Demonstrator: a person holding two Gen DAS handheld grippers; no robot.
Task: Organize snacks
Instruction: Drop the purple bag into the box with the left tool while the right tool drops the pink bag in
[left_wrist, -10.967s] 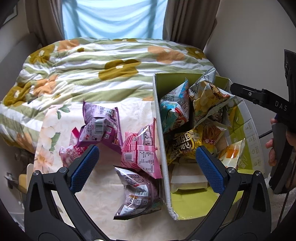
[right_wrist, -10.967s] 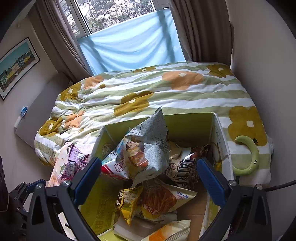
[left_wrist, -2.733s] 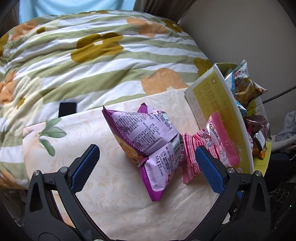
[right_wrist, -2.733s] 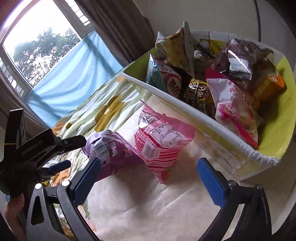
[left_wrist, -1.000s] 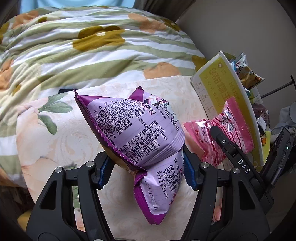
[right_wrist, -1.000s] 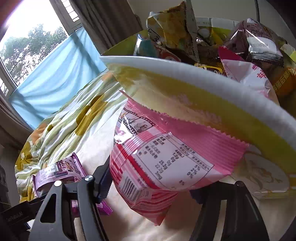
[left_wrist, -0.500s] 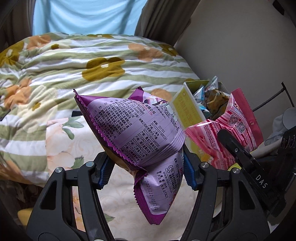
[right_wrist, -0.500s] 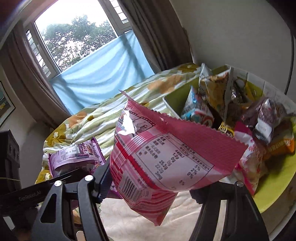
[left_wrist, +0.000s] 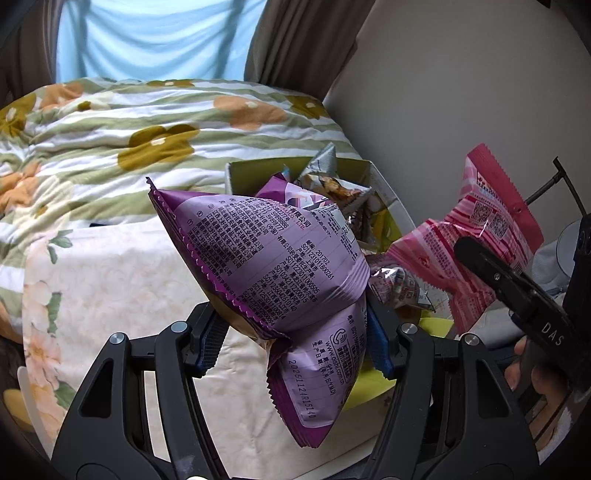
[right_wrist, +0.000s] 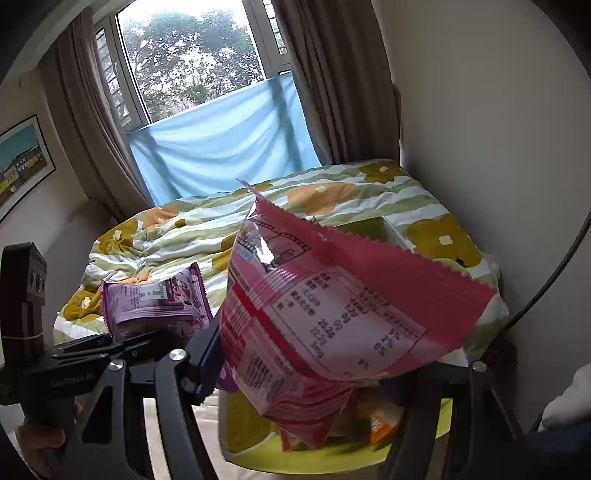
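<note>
My left gripper (left_wrist: 291, 339) is shut on a purple snack bag (left_wrist: 273, 266) and holds it in the air, near the left wall of the yellow-green snack box (left_wrist: 240, 173). My right gripper (right_wrist: 303, 369) is shut on a pink snack bag (right_wrist: 325, 325) and holds it above the same box (right_wrist: 240, 428). The pink bag (left_wrist: 476, 236) and right gripper (left_wrist: 517, 291) also show at the right of the left wrist view. The purple bag (right_wrist: 155, 299) and left gripper (right_wrist: 85, 350) show at the left of the right wrist view. The box holds several snack packets (left_wrist: 332, 184).
The box sits on a cream floral cloth (left_wrist: 110, 280) at the foot of a bed with a striped flowered quilt (left_wrist: 147, 122). A wall (left_wrist: 461, 92) stands close on the right. A window with a blue cover (right_wrist: 221, 147) is behind the bed.
Both grippers have lifted their bags higher and carried them over toward the box. The pink bag now hangs above the box's contents.
</note>
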